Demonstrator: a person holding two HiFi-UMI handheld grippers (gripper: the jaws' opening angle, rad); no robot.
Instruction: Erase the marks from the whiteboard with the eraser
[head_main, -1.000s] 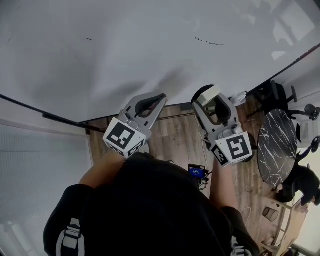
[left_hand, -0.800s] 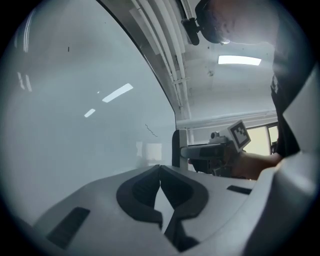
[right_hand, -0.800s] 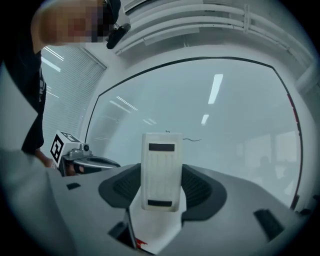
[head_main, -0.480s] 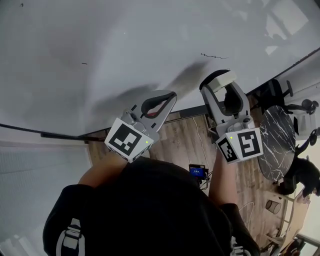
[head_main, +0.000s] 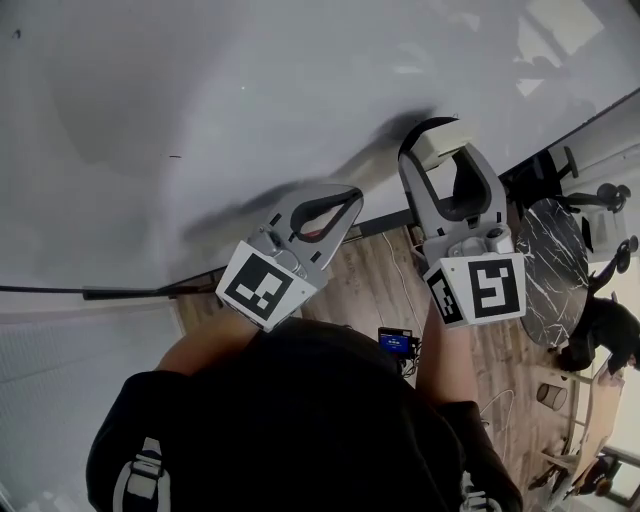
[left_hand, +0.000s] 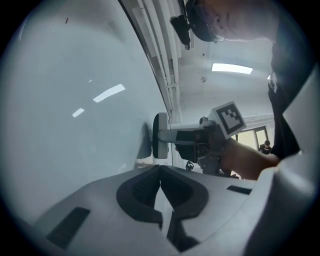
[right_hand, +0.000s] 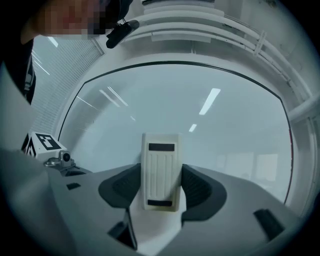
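The whiteboard (head_main: 250, 90) fills the upper part of the head view. My right gripper (head_main: 432, 140) is shut on a cream eraser (head_main: 437, 150), whose dark felt face lies against the board near its lower right edge. In the right gripper view the eraser (right_hand: 161, 170) stands upright between the jaws. A short dark dash (head_main: 175, 156) and a dot (head_main: 16, 34) show on the board to the left. My left gripper (head_main: 335, 205) is shut and holds nothing, just below the board. The left gripper view shows the eraser (left_hand: 160, 136) flat on the board.
Under the board's lower rail (head_main: 130, 292) lies wooden floor (head_main: 370, 285) with a small blue-screened device (head_main: 395, 343). A round marble table (head_main: 555, 285), office chairs (head_main: 560, 175) and a person (head_main: 600, 340) are at the right.
Both grippers have risen toward the board. The eraser has moved onto the board where the squiggle mark was, and that squiggle no longer shows.
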